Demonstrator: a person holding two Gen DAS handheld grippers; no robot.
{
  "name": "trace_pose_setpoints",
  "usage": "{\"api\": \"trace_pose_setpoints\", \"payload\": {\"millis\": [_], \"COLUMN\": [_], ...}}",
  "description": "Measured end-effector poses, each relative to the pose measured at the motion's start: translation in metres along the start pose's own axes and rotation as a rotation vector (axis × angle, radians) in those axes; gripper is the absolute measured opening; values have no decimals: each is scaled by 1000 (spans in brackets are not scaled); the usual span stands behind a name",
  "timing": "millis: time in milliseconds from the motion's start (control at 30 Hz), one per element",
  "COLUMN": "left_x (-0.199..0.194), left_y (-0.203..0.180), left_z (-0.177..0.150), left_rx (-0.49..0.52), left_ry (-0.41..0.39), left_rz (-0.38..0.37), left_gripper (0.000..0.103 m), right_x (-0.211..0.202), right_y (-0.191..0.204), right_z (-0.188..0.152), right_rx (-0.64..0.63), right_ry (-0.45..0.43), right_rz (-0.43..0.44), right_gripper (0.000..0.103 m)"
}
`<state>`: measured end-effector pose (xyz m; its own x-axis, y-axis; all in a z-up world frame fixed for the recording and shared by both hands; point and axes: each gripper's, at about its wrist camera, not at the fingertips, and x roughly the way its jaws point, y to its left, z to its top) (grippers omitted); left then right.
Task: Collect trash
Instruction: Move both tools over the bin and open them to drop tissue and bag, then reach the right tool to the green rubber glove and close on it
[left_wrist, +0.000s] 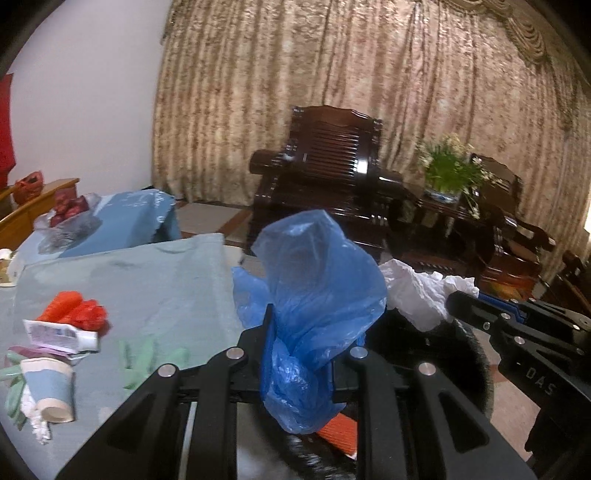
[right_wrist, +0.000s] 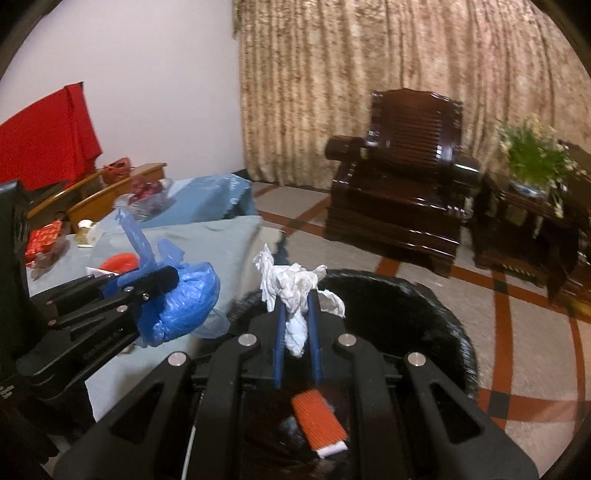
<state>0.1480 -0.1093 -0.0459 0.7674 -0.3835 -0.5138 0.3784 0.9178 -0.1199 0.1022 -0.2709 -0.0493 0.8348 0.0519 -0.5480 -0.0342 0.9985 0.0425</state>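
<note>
Our left gripper (left_wrist: 308, 332) squeezes the blue bag (left_wrist: 314, 280), our right gripper (right_wrist: 297, 314) squeezes the white tissue (right_wrist: 291, 291), both right above the black bin (right_wrist: 406, 314)

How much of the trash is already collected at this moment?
Done: an orange packet lies in the black bin. In hand: the left gripper clamps a blue plastic bag, and the right gripper clamps white crumpled paper, above the bin. Left: a paper cup, a tube and red wrappers on the table.
</note>
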Motion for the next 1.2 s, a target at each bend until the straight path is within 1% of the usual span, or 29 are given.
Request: {"api": "trace_pose_setpoints", "payload": {"millis": [233, 400, 433, 467, 500, 533, 567, 600, 633, 667, 700, 767, 833, 867, 967, 1067, 1200], "left_x": [20, 34, 37, 39, 40, 42, 42, 41, 39, 38, 36, 28, 19, 15, 1, -16, -41], "left_y": [-32, -43, -45, -46, -47, -47, -47, -45, -43, -41, -38, -31, -20, -12, 11, 38, 84], "left_z": [-14, -20, -21, -22, -22, -23, -24, -26, -28, -29, -30, -32, -33, -34, -35, -39, -46], "left_rx": [27, 35, 37, 38, 38, 39, 39, 35, 35, 38, 40, 41, 43, 42, 28, 12, -32], "left_ry": [32, 64, 72, 80, 90, 106, 110, 111, 115, 119, 120, 109, 90, 84, 67, 53, 38], "left_rz": [-48, -78, -83, -89, -100, -103, -98, -97, -99, -99, -95, -72, -36, -16, 35, 101, 206], "left_gripper": [21, 21, 22, 25, 30, 46, 58, 59, 60, 62, 64, 74, 79, 82, 85, 85, 85], "right_x": [5, 14, 16, 19, 20, 21, 21, 21, 22, 21, 20, 18, 16, 16, 16, 16, 18], "right_y": [-30, -46, -48, -49, -51, -52, -53, -53, -53, -52, -53, -50, -49, -47, -35, -16, 23], "right_z": [-18, -29, -31, -33, -33, -35, -38, -39, -39, -40, -40, -40, -40, -39, -36, -28, -17], "right_rx": [38, 67, 70, 73, 76, 81, 84, 85, 86, 88, 88, 92, 93, 91, 80, 68, 36], "right_ry": [39, 72, 81, 93, 98, 102, 106, 108, 106, 99, 94, 80, 60, 55, 46, 26, -2], "right_rz": [-61, -91, -99, -107, -118, -130, -136, -147, -158, -168, -176, -194, -191, -186, -161, -119, -42], "right_gripper": [11, 11, 12, 16, 17, 23, 33, 39, 52, 62, 66, 85, 90, 91, 93, 93, 93]}}
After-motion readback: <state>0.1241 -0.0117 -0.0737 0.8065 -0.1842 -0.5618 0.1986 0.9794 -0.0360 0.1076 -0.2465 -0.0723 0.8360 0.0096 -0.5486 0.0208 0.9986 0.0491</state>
